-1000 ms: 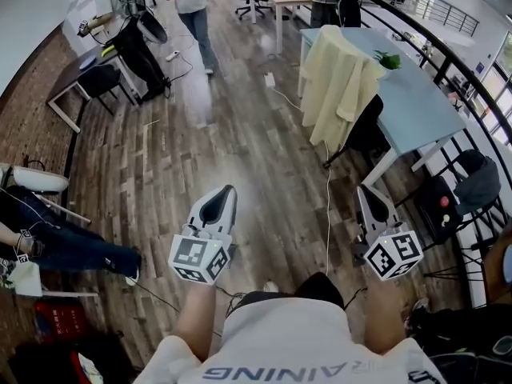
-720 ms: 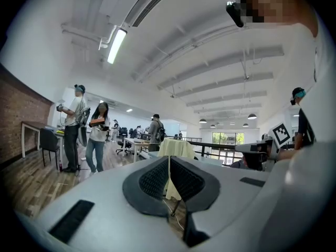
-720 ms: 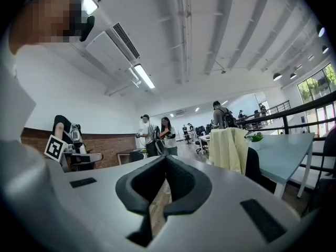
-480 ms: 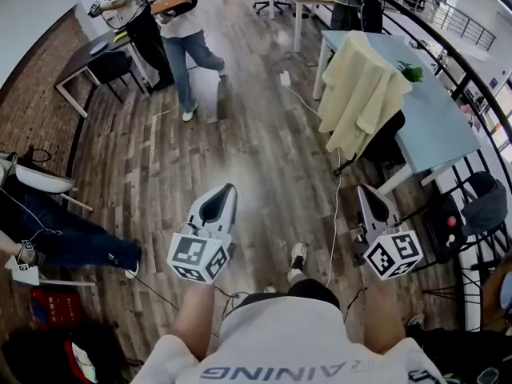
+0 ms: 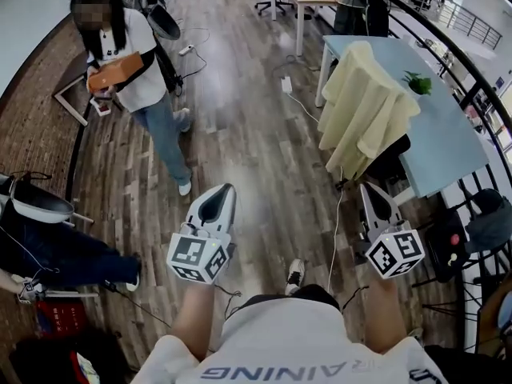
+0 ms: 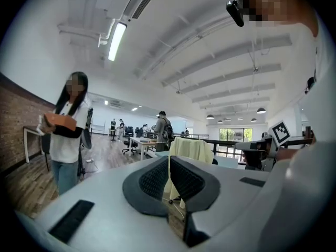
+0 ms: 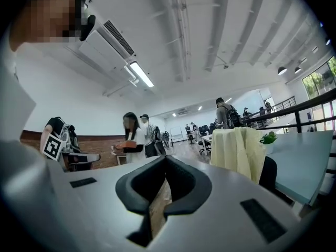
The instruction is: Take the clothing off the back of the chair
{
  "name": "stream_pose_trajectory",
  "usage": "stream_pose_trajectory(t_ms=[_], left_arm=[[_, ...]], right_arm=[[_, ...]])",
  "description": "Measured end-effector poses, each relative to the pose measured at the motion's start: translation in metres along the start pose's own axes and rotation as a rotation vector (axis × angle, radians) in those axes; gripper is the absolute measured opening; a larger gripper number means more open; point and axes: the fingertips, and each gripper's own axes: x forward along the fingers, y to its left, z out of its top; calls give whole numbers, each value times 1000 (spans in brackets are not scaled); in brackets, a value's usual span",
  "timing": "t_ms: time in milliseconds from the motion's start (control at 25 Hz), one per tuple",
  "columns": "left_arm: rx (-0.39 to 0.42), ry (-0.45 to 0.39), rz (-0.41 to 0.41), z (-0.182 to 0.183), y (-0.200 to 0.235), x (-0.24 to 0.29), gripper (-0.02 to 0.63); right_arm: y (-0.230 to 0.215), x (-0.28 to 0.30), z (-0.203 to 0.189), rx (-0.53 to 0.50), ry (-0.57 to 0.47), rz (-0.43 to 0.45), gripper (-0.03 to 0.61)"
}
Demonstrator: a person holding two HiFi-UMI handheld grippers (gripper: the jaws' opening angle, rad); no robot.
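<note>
While pale yellow cloth garment hangs draped over back of black office chair beside light blue surface, nothing done yet. Left tongs, right tongs: both closed, empty, well apart from garment. Remaining: approach, grasp, lift off.

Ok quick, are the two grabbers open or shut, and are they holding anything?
Left gripper: shut, holding nothing.
Right gripper: shut, holding nothing.

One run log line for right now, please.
stage: before grasp | left tool: shut, empty | right tool: shut, empty | chair: ahead right, beside table | yellow clothing: draped over its back, untouched
</note>
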Motion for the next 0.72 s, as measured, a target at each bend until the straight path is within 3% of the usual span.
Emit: stream_pose_trajectory(t_ms=[360, 720], left_arm=[[-12, -31, 11, 14, 1, 109, 41], [-8, -23, 17, 18, 26, 167, 41]], right_arm=[[-91, 51, 18, -93, 10, -38, 22], [-121, 104, 25, -84, -17, -18, 22]])
